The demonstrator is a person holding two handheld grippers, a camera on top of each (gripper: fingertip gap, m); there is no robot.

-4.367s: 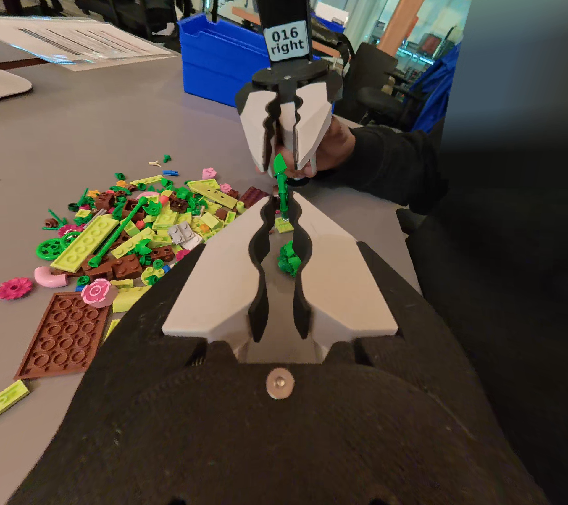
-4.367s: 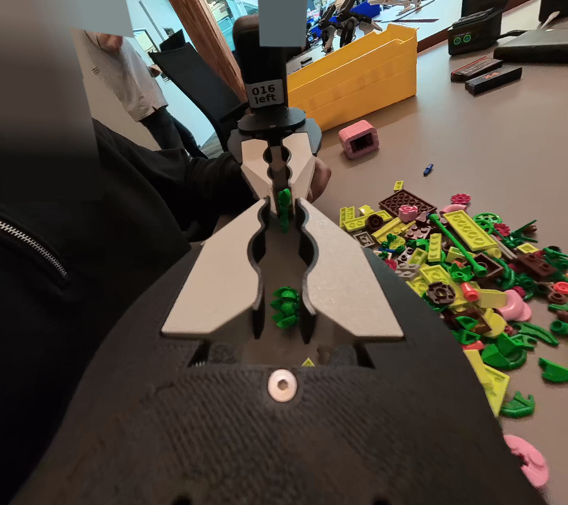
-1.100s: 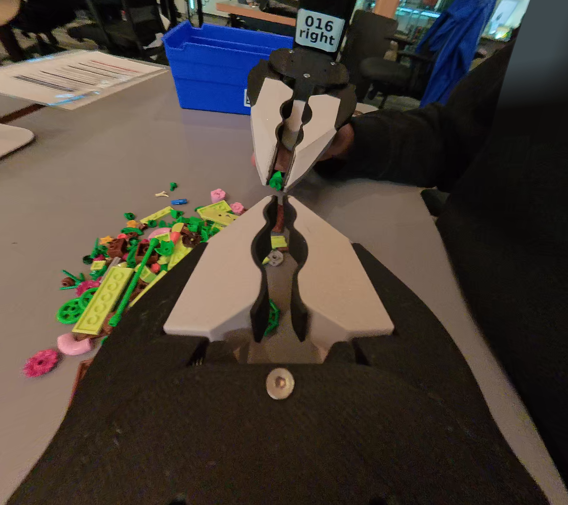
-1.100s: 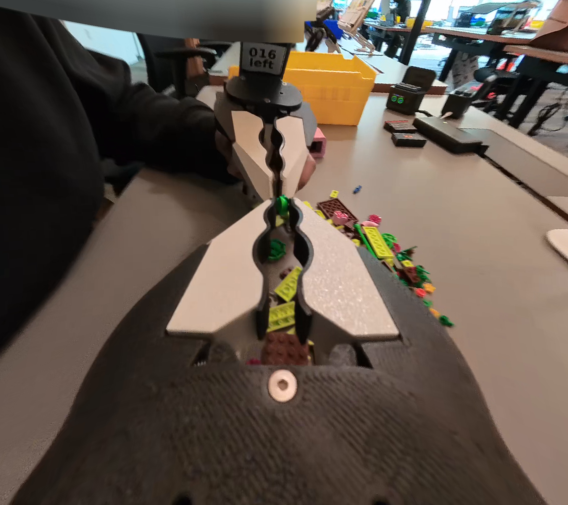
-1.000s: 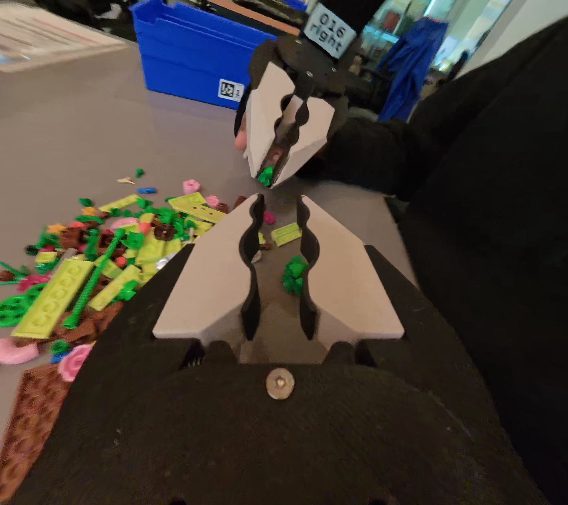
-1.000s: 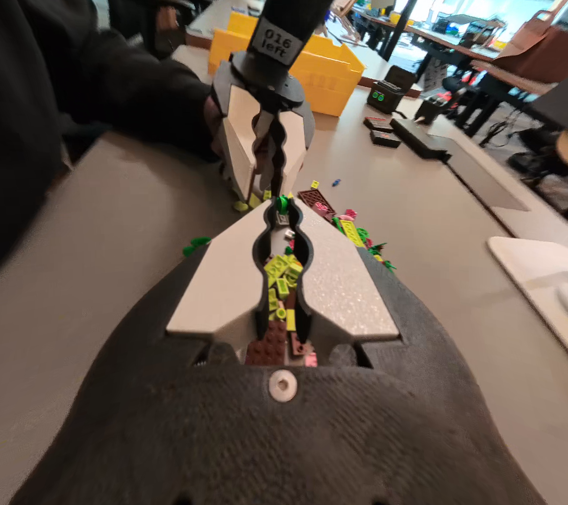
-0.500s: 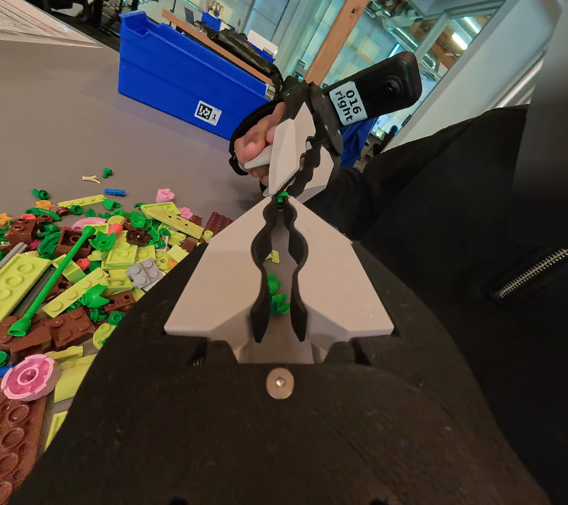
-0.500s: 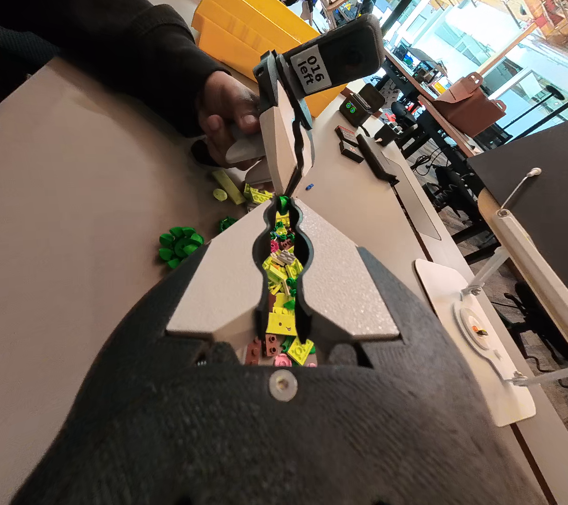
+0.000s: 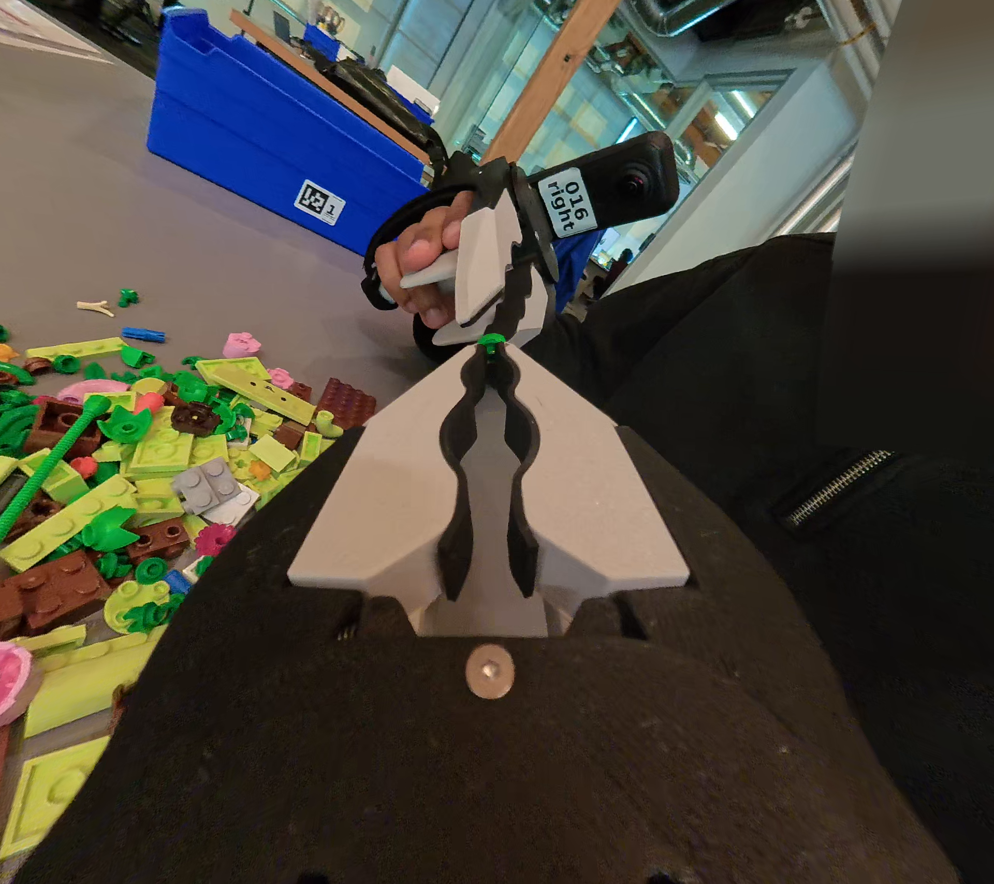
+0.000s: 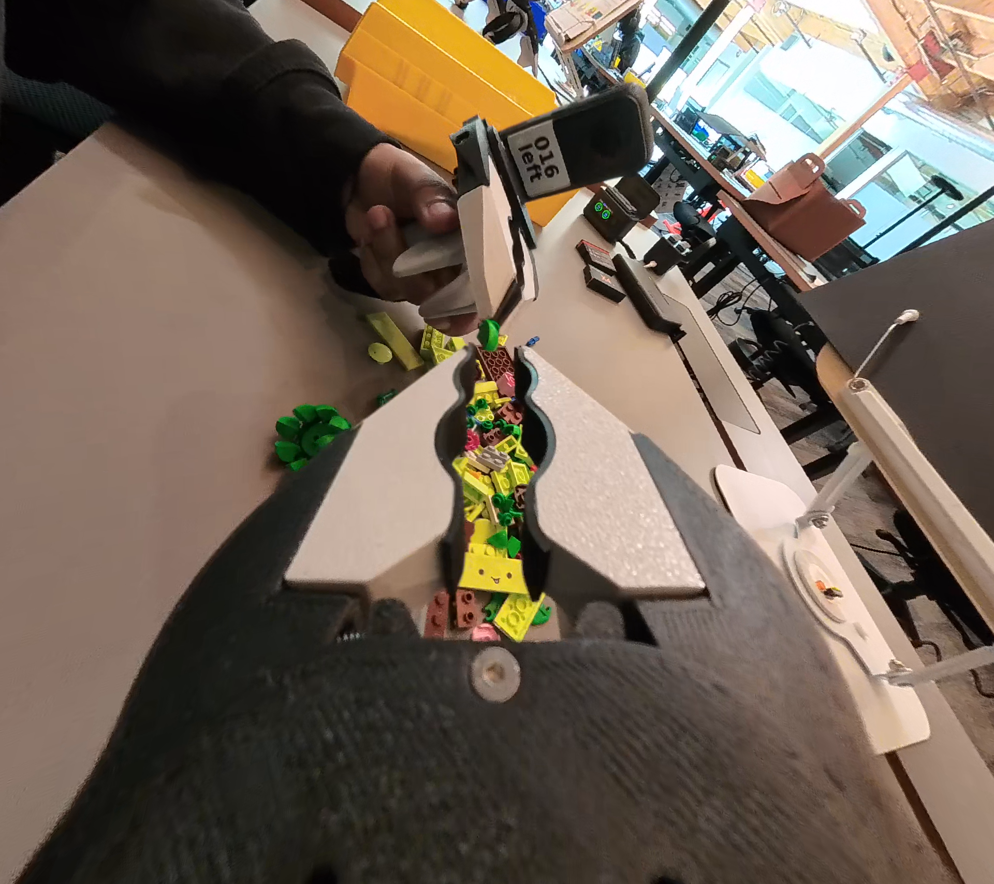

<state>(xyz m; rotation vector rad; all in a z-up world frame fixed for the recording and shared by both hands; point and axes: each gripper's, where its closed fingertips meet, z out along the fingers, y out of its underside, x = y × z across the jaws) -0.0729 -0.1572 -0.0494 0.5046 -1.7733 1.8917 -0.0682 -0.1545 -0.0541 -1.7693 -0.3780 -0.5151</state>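
Grey table (image 9: pixel 107 212) carries everything. A blue bin (image 9: pixel 258 126) stands at the far side in the left wrist view. A yellow bin (image 10: pixel 430 62) stands behind the person's sleeve in the right wrist view. Both are well apart from the work.

The loose brick pile (image 9: pixel 134 454) is lime, brown, green and pink. It lies spread flat beside the grippers, so single parts can be reached.

Both grippers are lifted off the table and tipped nose to nose above the pile edge. The meeting point is in the air, probably so neither claw drags through the bricks.

The left gripper (image 9: pixel 490 353) is closed narrow, its tips pinching a small green piece (image 9: pixel 490 340). The piece sits at the very tip with its round top sticking out.

The right gripper (image 10: pixel 496 359) has its jaws parted a little and nothing between them; only the pile shows through the gap. In its own view the small green piece hangs at the other claw's tip, just beyond its fingertips and not touching them.

A green leafy rosette (image 10: pixel 309 436) lies alone on the table, near the right gripper's side and apart from the pile.

Versus earlier:
- Half a second ago the right claw was shut on the green piece, with the left tips meeting it. Now the right has opened and the piece stays with the left.
- One second ago the left was wide open and the right held the piece, so the grip has swapped sides.
- Both tools are also rolled further sideways than then.
- The pile and rosette look undisturbed.
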